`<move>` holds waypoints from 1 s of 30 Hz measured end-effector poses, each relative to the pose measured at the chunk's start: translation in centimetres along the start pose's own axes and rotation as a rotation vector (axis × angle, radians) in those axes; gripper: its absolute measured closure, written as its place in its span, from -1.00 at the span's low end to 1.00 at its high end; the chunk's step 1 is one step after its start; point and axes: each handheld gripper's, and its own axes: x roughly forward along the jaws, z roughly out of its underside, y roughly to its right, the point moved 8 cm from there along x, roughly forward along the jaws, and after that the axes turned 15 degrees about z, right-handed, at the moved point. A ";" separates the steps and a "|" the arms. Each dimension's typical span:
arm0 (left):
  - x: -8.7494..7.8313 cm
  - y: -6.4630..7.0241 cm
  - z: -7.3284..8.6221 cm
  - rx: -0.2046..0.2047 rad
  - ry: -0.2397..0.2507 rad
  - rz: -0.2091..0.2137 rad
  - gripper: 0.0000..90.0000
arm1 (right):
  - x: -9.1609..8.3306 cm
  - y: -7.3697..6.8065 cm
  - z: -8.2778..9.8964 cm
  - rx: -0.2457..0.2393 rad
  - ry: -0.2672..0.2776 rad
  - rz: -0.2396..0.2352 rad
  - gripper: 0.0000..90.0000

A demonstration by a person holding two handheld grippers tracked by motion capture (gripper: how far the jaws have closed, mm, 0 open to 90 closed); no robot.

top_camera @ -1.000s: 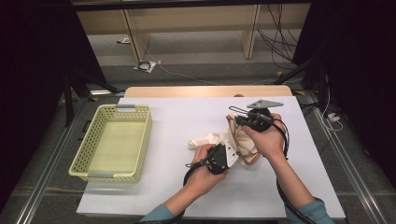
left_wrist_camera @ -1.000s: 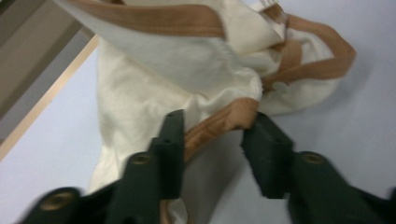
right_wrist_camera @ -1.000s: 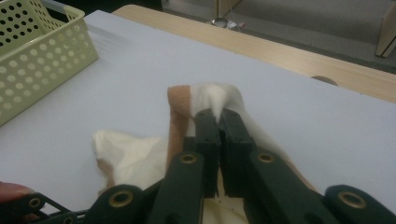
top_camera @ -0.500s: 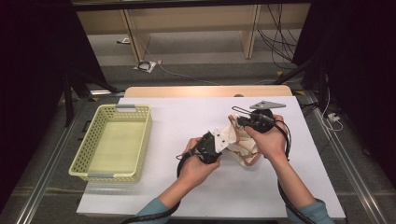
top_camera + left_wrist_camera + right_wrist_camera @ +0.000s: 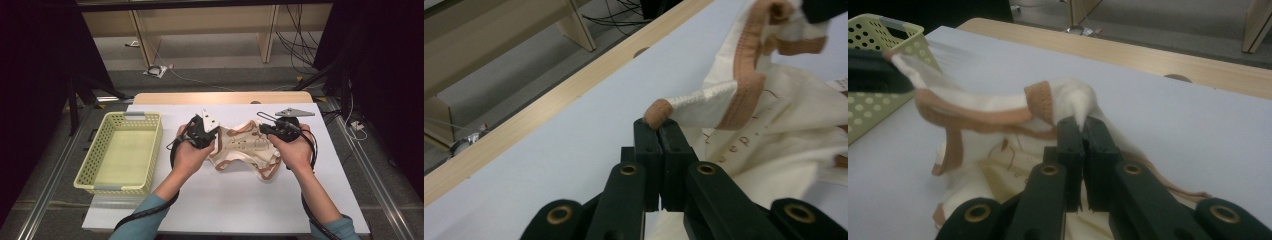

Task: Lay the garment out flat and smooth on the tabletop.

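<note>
A cream cloth (image 5: 245,150) with tan trim hangs spread between both grippers over the middle of the white table (image 5: 235,210). My left gripper (image 5: 215,135) is shut on its left corner; in the left gripper view the jaws (image 5: 659,122) pinch a tan-edged tip of the cloth (image 5: 774,115). My right gripper (image 5: 261,128) is shut on the right corner. The right gripper view has its jaws (image 5: 1081,122) closed on a cream fold of the cloth (image 5: 998,107) beside a tan band. The cloth's lower part rests on the table.
A pale green plastic basket (image 5: 85,175) stands at the left of the table, with nothing in it, and its holed wall (image 5: 878,45) is also in the right gripper view. A wooden strip (image 5: 220,97) runs along the table's far edge. Cables lie on the floor beyond.
My left gripper has risen and moved left and away from me, lifting the cloth's left corner. The cloth now stretches out between the two grippers. The right gripper has stayed in place.
</note>
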 end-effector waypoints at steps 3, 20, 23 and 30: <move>0.2 -1.1 -0.2 -0.010 -0.008 -0.015 0.96 | 0.2 0.2 0.1 0.002 -0.004 0.002 0.94; 4.5 -4.8 -0.1 -0.091 -0.092 -0.049 0.95 | 4.5 1.7 0.4 0.023 -0.079 0.026 0.93; 5.2 -5.2 0.1 -0.101 -0.105 -0.052 0.95 | 5.2 1.9 0.4 0.020 -0.085 0.030 0.93; 5.9 -7.5 0.1 -0.146 -0.104 -0.219 0.51 | 7.3 2.8 -0.9 0.004 -0.043 0.066 0.72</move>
